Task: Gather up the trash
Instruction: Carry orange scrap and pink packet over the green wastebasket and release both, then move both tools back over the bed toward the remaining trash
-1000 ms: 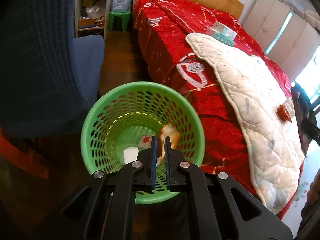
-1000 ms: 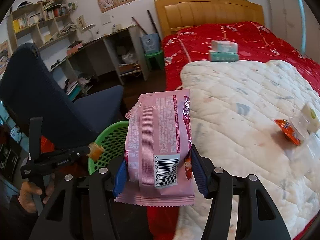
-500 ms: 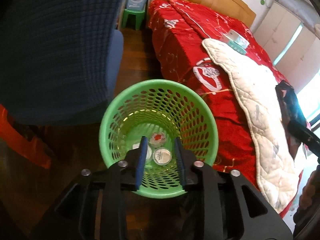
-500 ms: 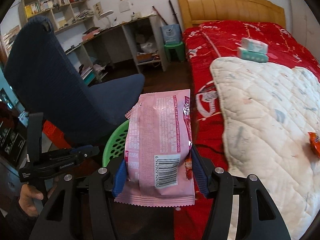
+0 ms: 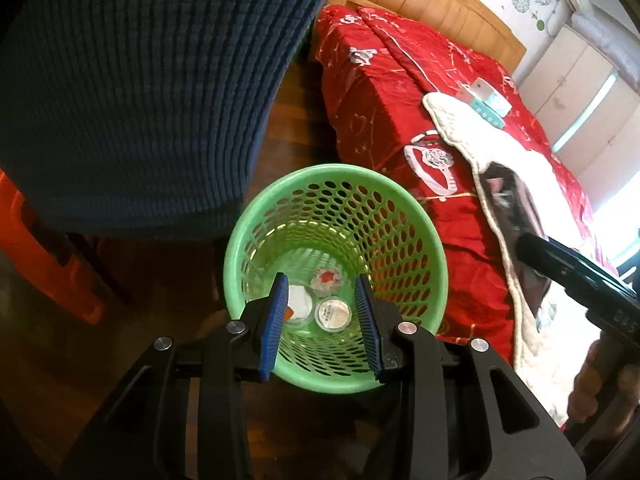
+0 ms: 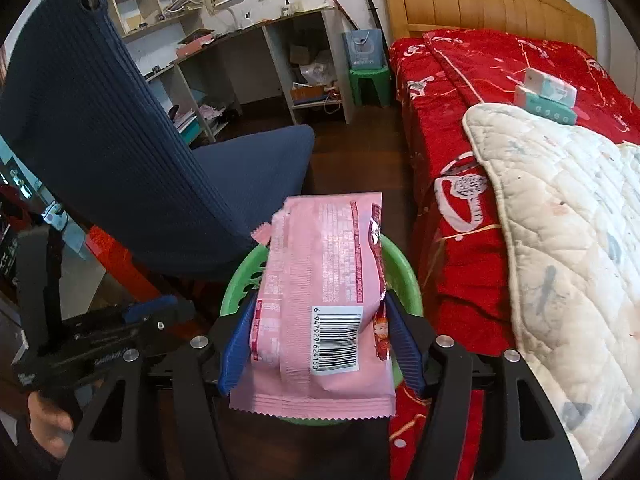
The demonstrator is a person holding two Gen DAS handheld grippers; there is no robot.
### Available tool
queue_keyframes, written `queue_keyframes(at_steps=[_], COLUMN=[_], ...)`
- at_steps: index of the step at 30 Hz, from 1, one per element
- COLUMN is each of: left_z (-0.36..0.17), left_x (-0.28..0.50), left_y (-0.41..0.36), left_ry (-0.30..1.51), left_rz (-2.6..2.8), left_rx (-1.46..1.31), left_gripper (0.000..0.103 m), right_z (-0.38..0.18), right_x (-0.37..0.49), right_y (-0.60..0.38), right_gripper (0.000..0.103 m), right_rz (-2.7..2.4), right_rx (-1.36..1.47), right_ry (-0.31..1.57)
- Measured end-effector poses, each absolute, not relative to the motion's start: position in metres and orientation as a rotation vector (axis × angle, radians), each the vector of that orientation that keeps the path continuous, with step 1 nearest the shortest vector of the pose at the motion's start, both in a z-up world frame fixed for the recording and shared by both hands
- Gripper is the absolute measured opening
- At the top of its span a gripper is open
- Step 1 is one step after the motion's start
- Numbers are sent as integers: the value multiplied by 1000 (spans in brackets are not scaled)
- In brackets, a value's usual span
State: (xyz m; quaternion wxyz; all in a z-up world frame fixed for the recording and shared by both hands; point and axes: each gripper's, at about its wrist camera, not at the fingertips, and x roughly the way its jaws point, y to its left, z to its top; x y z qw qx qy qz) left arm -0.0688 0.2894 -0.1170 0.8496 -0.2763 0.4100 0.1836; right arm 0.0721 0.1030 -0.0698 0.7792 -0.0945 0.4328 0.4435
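A green perforated basket [image 5: 404, 216] stands on the floor between the chair and the bed; it also shows in the right wrist view [image 6: 404, 264]. Small trash pieces [image 5: 330, 312] lie at its bottom. My left gripper [image 5: 322, 312] is open and empty just above the basket's near rim. My right gripper [image 6: 320, 324] is shut on a pink snack wrapper [image 6: 320, 280] with a barcode, held above the basket. The wrapper hides most of the basket in that view. The right gripper and wrapper [image 5: 516, 232] show at the right in the left wrist view.
A dark blue chair [image 6: 120, 152] stands left of the basket. A bed with a red cover [image 6: 480, 80] and white quilt [image 6: 568, 216] is on the right, with tissue packs [image 6: 548, 94] on it. A desk and shelves [image 6: 248, 52] line the far wall.
My left gripper has opened and dropped its piece into the basket. My right gripper has carried the pink wrapper from over the bed to above the basket.
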Motion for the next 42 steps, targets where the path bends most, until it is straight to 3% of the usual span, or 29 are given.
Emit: queue_keyframes(at_steps=[9, 24, 42], left_z=[-119, -108, -99], left_x=[-63, -42, 10], left_y=[285, 264, 196], left_ry=[868, 874, 922], left_rz=[371, 324, 171], left_rx=[-588, -551, -452], left_gripper=[40, 48, 53], right_z=[-73, -69, -63], right_x=[77, 86, 120], right_y=[108, 58, -111], right_gripper=[75, 79, 81], right_rz=[969, 900, 574], right_rx=[-163, -117, 11], right_ry=[947, 937, 915])
